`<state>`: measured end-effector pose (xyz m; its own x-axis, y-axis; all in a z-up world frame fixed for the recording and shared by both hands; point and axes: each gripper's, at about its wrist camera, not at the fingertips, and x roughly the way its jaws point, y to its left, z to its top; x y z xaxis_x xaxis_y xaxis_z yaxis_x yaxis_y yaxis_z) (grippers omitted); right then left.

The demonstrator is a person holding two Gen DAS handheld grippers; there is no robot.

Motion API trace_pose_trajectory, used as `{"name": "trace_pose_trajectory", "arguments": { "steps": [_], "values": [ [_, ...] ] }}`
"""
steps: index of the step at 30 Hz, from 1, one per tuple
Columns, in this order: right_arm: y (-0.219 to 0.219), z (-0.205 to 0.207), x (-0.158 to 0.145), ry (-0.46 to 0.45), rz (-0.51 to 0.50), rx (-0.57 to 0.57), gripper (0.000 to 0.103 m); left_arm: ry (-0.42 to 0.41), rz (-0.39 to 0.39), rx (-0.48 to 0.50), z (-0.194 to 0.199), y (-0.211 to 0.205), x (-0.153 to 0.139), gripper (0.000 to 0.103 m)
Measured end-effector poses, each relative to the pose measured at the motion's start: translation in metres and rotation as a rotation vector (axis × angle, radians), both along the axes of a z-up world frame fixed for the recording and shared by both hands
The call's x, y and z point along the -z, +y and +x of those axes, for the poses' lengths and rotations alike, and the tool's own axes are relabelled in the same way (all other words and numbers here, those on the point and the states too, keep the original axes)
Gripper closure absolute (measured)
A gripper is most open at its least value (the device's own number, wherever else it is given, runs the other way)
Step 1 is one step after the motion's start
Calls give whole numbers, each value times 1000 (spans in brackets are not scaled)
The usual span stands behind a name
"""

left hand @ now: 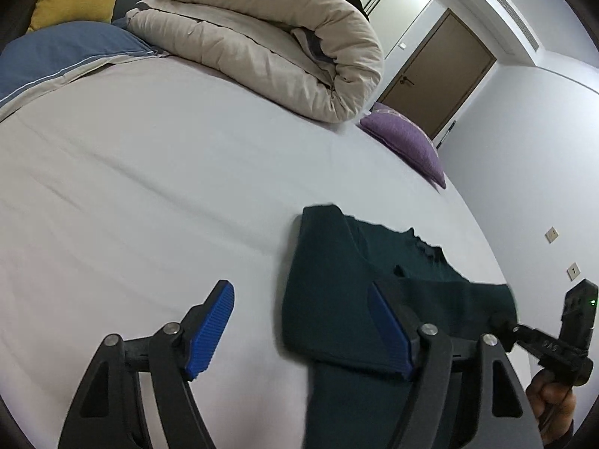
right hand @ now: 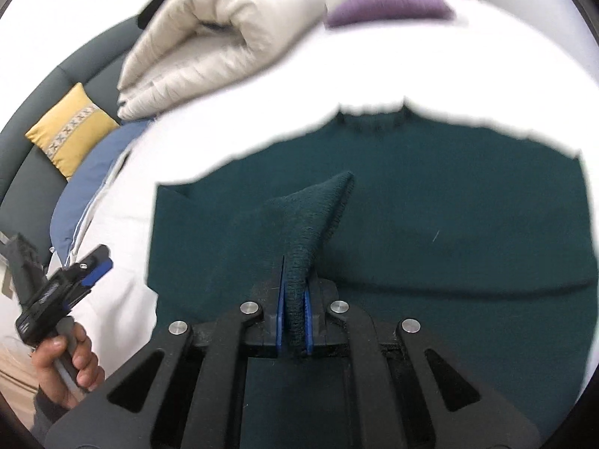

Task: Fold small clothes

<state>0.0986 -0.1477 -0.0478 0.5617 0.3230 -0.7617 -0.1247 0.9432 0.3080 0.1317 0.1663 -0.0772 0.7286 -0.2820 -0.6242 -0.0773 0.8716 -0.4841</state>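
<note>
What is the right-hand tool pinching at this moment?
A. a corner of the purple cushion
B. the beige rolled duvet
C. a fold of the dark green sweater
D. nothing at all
C: in the right wrist view, the right tool has its blue pads pressed on a raised fold of the dark green sweater.

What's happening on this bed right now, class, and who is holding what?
A person is folding a dark green sweater spread on a white bed sheet, holding a gripper in each hand. The right gripper is shut on a pinched-up fold of the knit, apparently a sleeve or edge. The left gripper is open and holds nothing, with one pad over the sweater. A rolled beige duvet and a purple cushion lie further back.
</note>
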Motion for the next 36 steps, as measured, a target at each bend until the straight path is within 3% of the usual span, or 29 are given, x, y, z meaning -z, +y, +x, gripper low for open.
{"name": "trace_pose_trajectory", "arguments": {
  "steps": [4, 8, 10, 15, 20, 28, 31, 36],
  "values": [
    [-36, 16, -7, -23, -9, 48, 97, 11, 16, 14, 20, -13, 1, 27],
    [-81, 42, 24, 42, -32, 118, 97, 65, 41, 36, 45, -26, 15, 27],
    [-98, 48, 45, 92, 5, 143, 96, 92, 63, 42, 58, -32, 22, 28],
    [-99, 52, 69, 100, 41, 136, 96, 135, 124, 66, 87, -49, 28, 28],
    [-101, 50, 71, 92, 37, 121, 93, 162, 179, 78, 117, -63, 34, 30],
    [-106, 51, 71, 97, 36, 109, 93, 196, 239, 77, 147, -69, 53, 87],
    [-105, 54, 78, 106, -19, 134, 96, 186, 239, 70, 151, -66, 55, 93],
    [-107, 48, 81, 83, -11, 181, 97, 153, 258, 49, 147, -68, 54, 94]
  ]
}}
